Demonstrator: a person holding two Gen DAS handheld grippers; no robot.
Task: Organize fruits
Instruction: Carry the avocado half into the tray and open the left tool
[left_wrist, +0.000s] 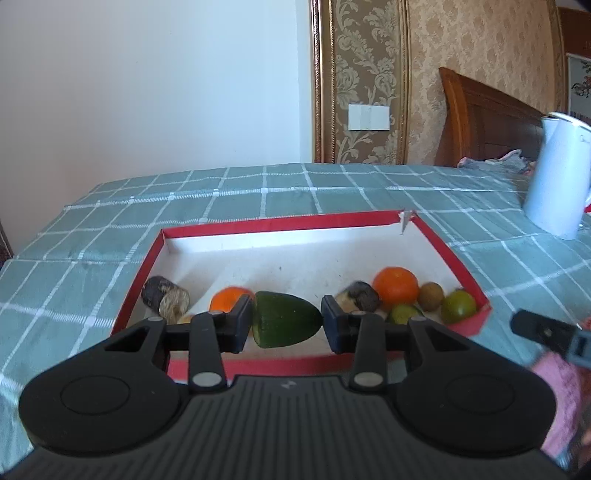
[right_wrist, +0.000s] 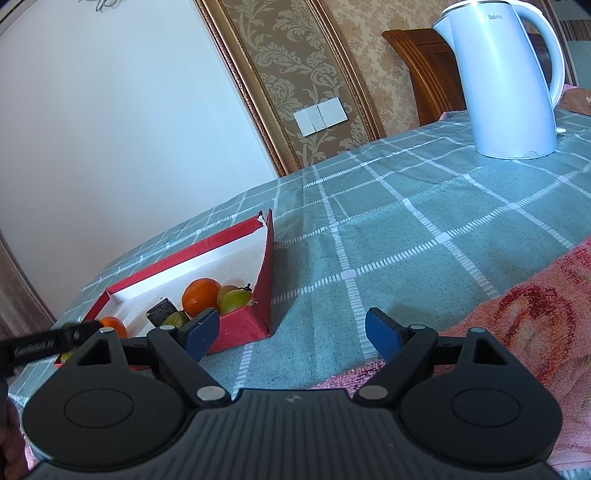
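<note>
My left gripper is shut on a dark green cucumber piece, held over the near part of a red-rimmed white box. In the box lie two oranges, a brown kiwi, green fruits, and two dark brown chunks. My right gripper is open and empty over the checked cloth just right of the box; the orange and a green fruit show there. The left gripper's finger shows at that view's left edge.
A white electric kettle stands on the green checked tablecloth at the far right. A pink patterned towel lies at the near right. A wall and a wooden headboard stand behind the table.
</note>
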